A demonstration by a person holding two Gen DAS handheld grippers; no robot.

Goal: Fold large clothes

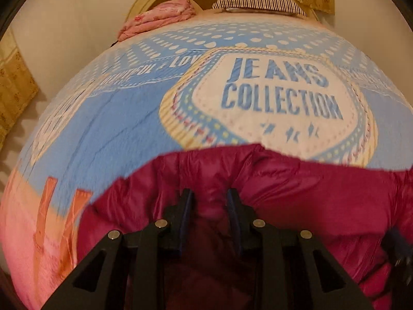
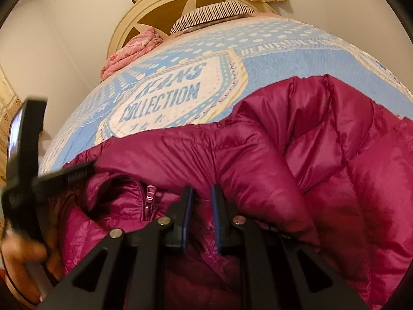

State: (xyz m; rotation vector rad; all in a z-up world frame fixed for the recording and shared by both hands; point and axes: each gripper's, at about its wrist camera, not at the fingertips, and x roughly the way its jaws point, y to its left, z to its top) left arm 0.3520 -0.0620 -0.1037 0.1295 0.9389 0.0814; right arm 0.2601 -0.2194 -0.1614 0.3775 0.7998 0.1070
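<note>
Jacket point(image 2: 284, 155) lies crosswise, pinched by both tongs point(image 1: 209, 201) point(image 2: 202, 199).

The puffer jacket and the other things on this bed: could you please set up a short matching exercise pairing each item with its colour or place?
Items:
1. puffer jacket
2. bedspread
3. striped pillow
4. folded pink blanket

Descriptions:
A. light blue, printed with JEANS COLLECTION
B. dark and white stripes, at the headboard
C. magenta, shiny, nearest the grippers
D. floral pink, left of the striped pillow at the head of the bed

Pairs: 1-C, 2-A, 3-B, 4-D
</note>
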